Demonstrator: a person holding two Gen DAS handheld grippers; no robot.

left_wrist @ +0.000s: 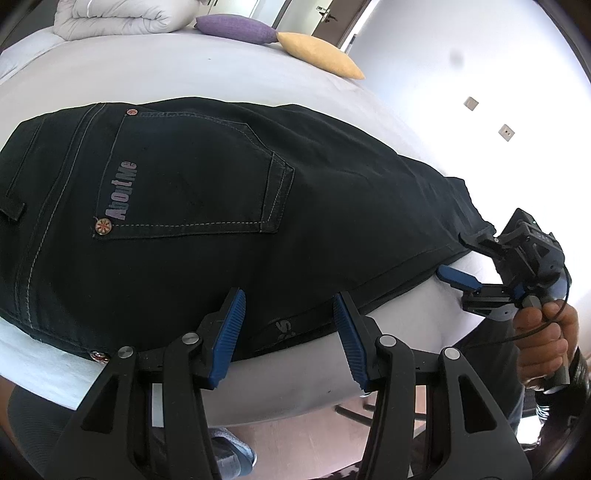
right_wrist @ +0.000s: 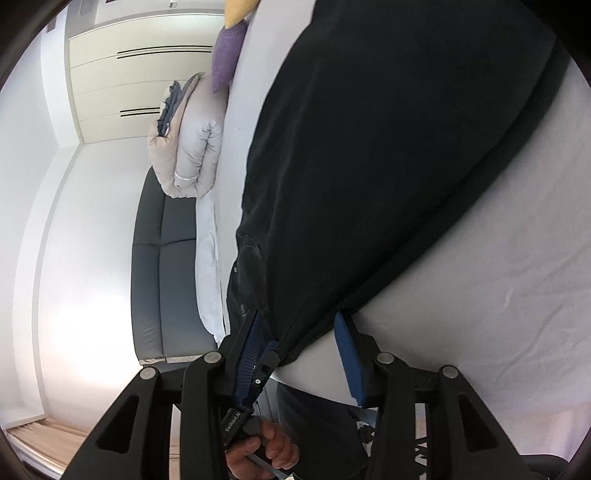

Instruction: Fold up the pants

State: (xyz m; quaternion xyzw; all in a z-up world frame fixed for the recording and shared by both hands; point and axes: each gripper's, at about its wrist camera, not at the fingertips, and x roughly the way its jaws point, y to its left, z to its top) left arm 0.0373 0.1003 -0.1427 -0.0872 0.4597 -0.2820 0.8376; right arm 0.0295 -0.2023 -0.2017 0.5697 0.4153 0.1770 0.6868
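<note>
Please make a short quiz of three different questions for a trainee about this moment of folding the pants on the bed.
1. True or false: the black pants lie spread on the white bed with a back pocket facing up.
2. Which pillow lies nearer the folded duvet? A) the purple pillow B) the yellow pillow
3. Fill in: the jaws of the left gripper and the right gripper are both ____, at the near edge of the pants.

Key: 1 true; 2 A; 3 open.
</note>
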